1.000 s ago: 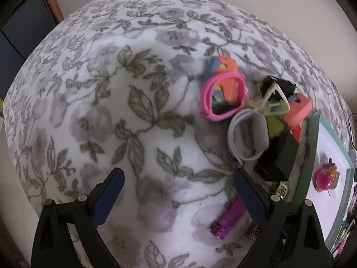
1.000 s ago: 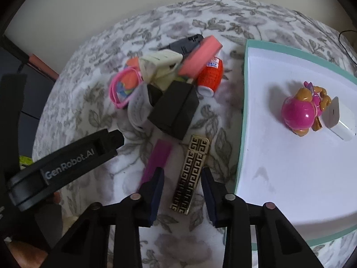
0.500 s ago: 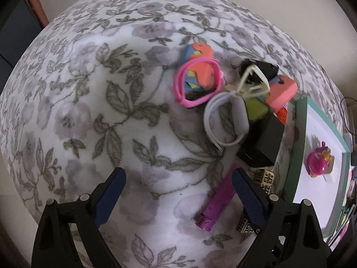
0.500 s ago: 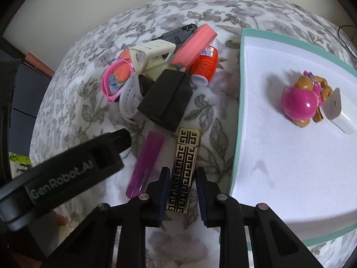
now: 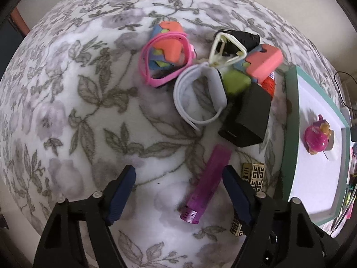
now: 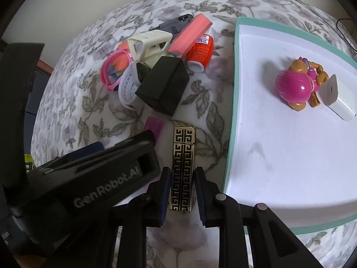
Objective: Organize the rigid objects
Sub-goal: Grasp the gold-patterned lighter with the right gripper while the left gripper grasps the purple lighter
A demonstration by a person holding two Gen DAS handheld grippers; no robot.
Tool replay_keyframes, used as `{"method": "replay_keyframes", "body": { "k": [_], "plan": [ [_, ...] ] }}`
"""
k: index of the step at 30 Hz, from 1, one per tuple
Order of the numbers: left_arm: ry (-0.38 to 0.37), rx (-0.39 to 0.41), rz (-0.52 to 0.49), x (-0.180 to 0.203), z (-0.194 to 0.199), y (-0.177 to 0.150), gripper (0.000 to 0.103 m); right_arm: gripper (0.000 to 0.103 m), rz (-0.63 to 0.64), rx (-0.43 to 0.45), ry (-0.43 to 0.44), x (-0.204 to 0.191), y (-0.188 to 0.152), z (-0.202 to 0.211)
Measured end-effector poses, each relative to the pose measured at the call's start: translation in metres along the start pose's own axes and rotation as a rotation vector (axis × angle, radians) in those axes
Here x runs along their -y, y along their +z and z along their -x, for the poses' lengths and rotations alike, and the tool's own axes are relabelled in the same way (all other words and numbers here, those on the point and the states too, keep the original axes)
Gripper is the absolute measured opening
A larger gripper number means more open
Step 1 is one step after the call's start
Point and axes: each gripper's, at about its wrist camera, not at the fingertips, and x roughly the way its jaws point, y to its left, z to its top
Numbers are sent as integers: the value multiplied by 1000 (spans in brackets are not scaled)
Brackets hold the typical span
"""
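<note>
A gold and black patterned lighter [image 6: 183, 167] lies on the floral cloth beside a teal-rimmed white tray [image 6: 232, 116]. My right gripper [image 6: 182, 195] is shut on its near end. The lighter also shows in the left wrist view [image 5: 253, 174], partly hidden by my right finger. A purple lighter [image 5: 206, 183] lies between the fingers of my open, empty left gripper [image 5: 178, 192]. In the right wrist view only its far end [image 6: 153, 126] shows past the left gripper body [image 6: 93, 178].
A pile lies behind: black box [image 6: 164, 87], white band [image 5: 196, 98], pink band [image 5: 165, 62], cream clip [image 5: 227, 49], coral block [image 6: 189, 35], red bottle [image 6: 199, 51]. The tray holds a pink toy [image 6: 294, 86] and a white charger [image 6: 339, 97].
My right gripper has closed onto the patterned lighter. My left gripper has moved forward and right, so the purple lighter now lies between its fingers.
</note>
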Motion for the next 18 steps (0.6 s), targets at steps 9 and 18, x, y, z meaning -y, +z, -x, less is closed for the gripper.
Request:
{"method": "replay_keyframes", "body": {
  "k": [9, 18],
  "plan": [
    [8, -10, 16, 1, -6, -1, 55, 24, 0, 0, -3, -1, 1, 0],
    [18, -8, 13, 8, -11, -4, 40, 24, 29, 15, -28, -7, 3, -4]
  ]
}}
